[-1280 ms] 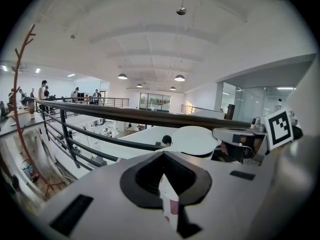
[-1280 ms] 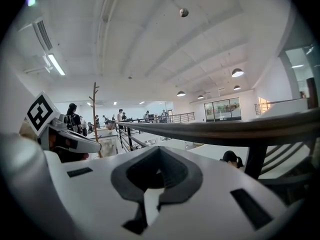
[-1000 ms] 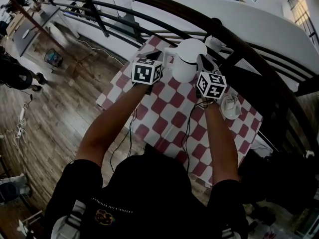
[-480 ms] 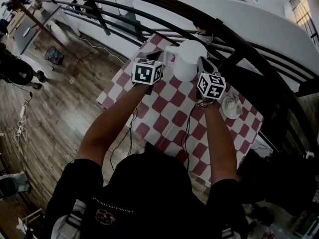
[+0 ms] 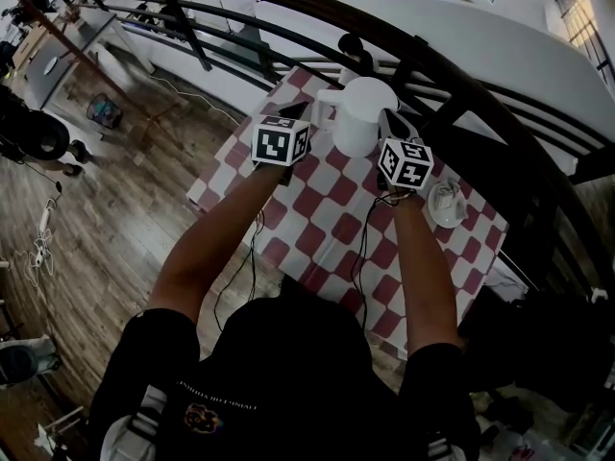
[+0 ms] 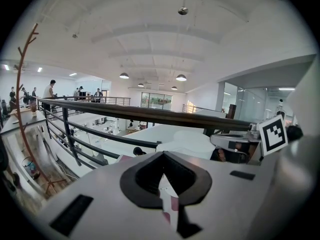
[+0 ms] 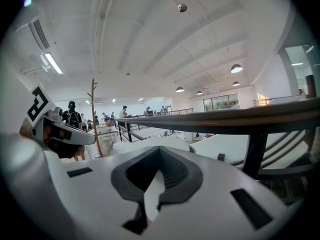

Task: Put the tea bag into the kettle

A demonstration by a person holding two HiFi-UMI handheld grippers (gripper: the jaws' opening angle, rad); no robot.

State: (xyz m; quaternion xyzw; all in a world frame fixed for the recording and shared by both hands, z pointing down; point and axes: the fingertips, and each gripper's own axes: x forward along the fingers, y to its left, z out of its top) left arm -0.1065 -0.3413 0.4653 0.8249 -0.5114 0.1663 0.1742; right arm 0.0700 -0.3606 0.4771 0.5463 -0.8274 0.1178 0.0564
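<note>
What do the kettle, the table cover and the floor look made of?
Kettle: smooth plain white; plastic or ceramic. Table cover: red-and-white checks, likely cloth or vinyl. Floor: brown planks with grain, wood or wood-look.

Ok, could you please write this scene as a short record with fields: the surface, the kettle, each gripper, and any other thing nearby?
surface: table with red and white checked cloth
kettle: white kettle, upright, at the far end of the cloth
left gripper: left gripper, jaws together, nothing seen held, beside the kettle's left
right gripper: right gripper, jaws together, nothing seen held, beside the kettle's right
other: small white dish, right of the right gripper, contents unclear
</note>
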